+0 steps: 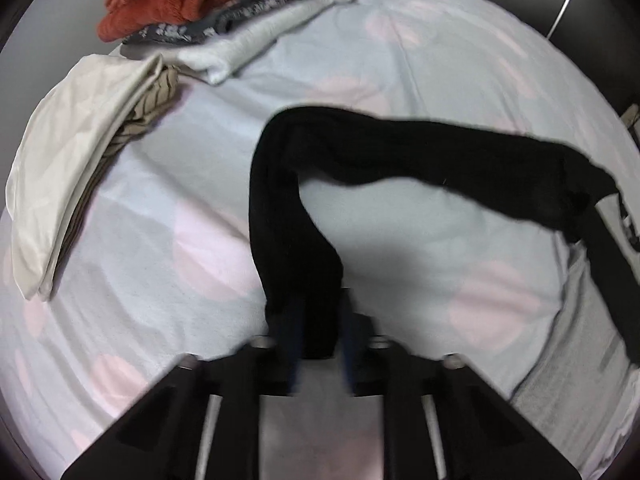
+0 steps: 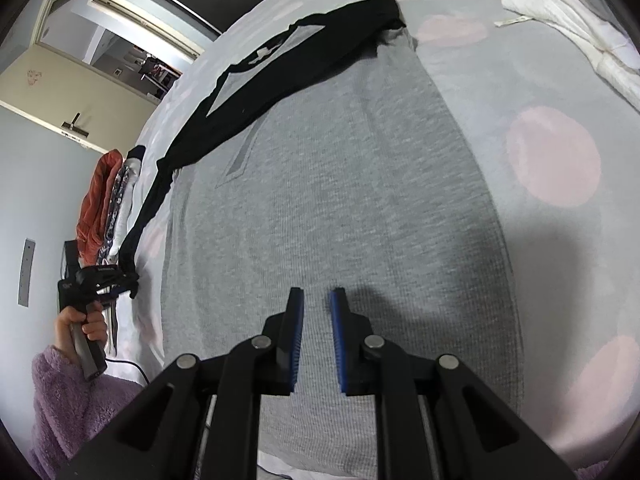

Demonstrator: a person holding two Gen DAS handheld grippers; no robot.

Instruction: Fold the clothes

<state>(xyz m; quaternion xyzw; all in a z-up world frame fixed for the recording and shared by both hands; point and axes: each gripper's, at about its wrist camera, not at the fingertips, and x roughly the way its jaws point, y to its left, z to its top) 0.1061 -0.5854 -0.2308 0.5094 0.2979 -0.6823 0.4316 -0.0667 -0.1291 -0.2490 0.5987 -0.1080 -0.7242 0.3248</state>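
The grey garment [image 2: 340,208] is matt, finely ribbed knit cloth. The black sleeve [image 1: 288,216] looks soft and dull. The bed sheet [image 1: 168,200] is smooth cotton-like fabric. The right gripper [image 2: 316,300] is matt black plastic with ridged blue pads [image 2: 338,320] and bare metal pins.

The left gripper [image 1: 316,320] is clamped on a black sleeve [image 1: 288,216], its jaws pressed against the cloth. Its handle is gripped by a hand [image 2: 82,322] in a fluffy purple sleeve [image 2: 68,392]. The right gripper [image 2: 317,300] is held with its jaws slightly parted, nothing between them.
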